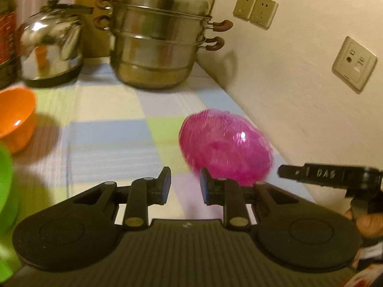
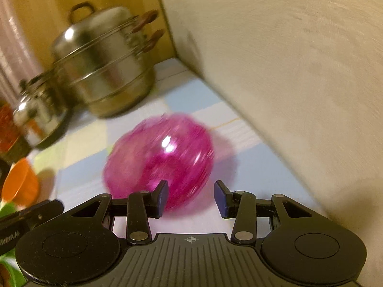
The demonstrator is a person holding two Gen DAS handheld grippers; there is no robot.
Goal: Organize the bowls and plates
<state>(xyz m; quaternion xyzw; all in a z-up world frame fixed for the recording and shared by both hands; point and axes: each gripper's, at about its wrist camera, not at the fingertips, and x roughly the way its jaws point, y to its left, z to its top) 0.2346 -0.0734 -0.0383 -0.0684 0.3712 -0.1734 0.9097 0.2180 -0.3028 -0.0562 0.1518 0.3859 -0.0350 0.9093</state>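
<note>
Two claws hover low over a checked tablecloth, both spread and holding nothing. The right claw (image 2: 190,195) sits just before a pink translucent bowl (image 2: 159,157), which appears to lie upside down, dome upward, on the table (image 2: 251,172) near the wall; motion blur softens its outline. The left claw (image 1: 185,184) is just to the bowl's left. Farther left stand an orange bowl (image 1: 15,122) and the edge of a green bowl (image 1: 6,186). Behind are a steel steamer pot (image 1: 158,40) and a kettle (image 1: 51,45). To take the pink bowl cleanly, one finger probably needs to slip under its rim, since the smooth dome offers little grip.
</note>
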